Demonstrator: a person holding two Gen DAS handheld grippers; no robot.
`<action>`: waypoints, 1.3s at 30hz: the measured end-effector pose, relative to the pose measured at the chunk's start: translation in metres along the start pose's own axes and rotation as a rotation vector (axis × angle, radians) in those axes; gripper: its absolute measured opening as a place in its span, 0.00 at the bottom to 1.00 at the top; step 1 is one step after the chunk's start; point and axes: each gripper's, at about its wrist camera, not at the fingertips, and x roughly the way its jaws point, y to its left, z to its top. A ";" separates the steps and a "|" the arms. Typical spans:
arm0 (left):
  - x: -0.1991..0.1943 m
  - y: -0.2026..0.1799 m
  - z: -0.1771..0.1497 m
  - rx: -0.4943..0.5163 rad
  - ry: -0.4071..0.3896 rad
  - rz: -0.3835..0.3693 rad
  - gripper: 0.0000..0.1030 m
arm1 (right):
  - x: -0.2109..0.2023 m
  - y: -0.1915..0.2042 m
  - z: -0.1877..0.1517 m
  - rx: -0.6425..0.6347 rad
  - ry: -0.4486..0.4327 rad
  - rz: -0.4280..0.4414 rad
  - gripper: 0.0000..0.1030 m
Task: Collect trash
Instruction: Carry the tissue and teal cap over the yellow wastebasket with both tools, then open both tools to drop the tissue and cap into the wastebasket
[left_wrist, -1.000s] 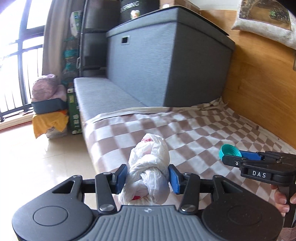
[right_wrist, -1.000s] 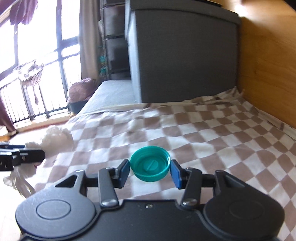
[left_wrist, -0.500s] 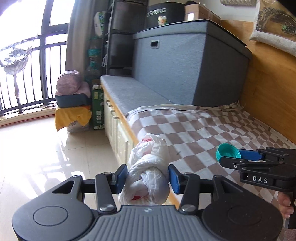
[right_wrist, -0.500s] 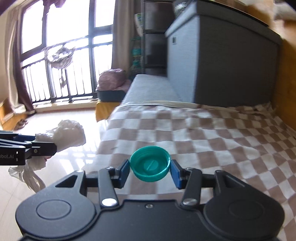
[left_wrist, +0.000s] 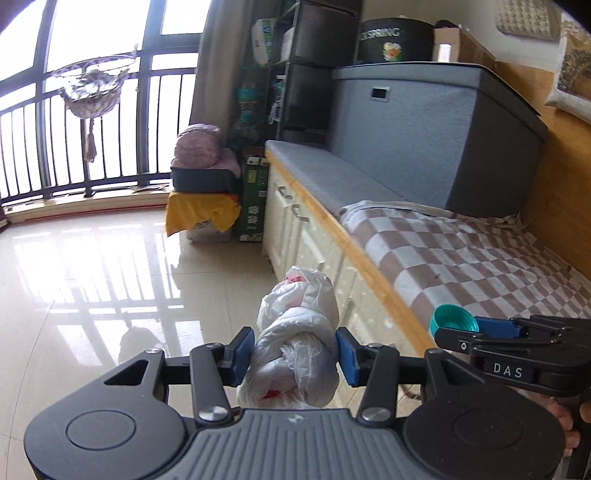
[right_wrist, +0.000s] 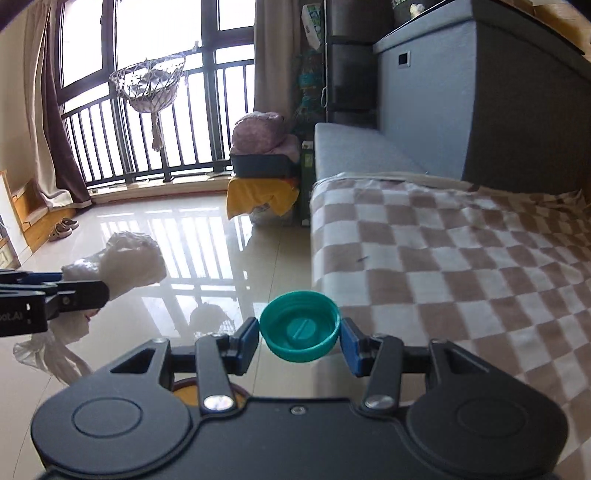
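- The left tool (left_wrist: 294, 355) has its two blue pads partly closed, and they pinch a crumpled white plastic bag (left_wrist: 295, 347) between them. The pads press the bag on both of its sides.
- The bag is knotted into a long bundle. Its long axis runs forward, away from the tool and along the fingers, and the far end shows a bit of red print. A loose tail of the bag hangs below the pads.
- In the left wrist view the bag is in the air above the glossy beige tiled floor (left_wrist: 92, 280), just beside the edge of the bench.
- The right tool (right_wrist: 300, 341) is also partly closed. Its blue pads pinch a round teal plastic bottle cap (right_wrist: 300, 326) by the rim, one pad at each side.
- The open hollow side of the cap faces up and toward the camera, so the inside with a raised bar is visible. It is round, with no clear long axis.
- The cap is in the air at the border between the floor and the brown and white checkered blanket (right_wrist: 461, 258) that covers the bench.
- Each tool appears in the view of the other: the right one with the cap is to the right of the left one, and they are near but apart.
- A few fingertips (left_wrist: 559, 421) of the person show at the right edge of the left wrist view.
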 end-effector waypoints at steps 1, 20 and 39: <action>-0.003 0.008 -0.003 -0.014 0.000 0.007 0.47 | 0.001 0.008 -0.002 0.004 0.007 0.010 0.47; 0.025 0.106 -0.095 -0.276 0.129 0.047 0.47 | 0.065 0.109 -0.068 0.090 0.217 0.029 0.47; 0.121 0.111 -0.133 -0.375 0.366 0.021 0.48 | 0.143 0.105 -0.107 0.065 0.429 0.031 0.47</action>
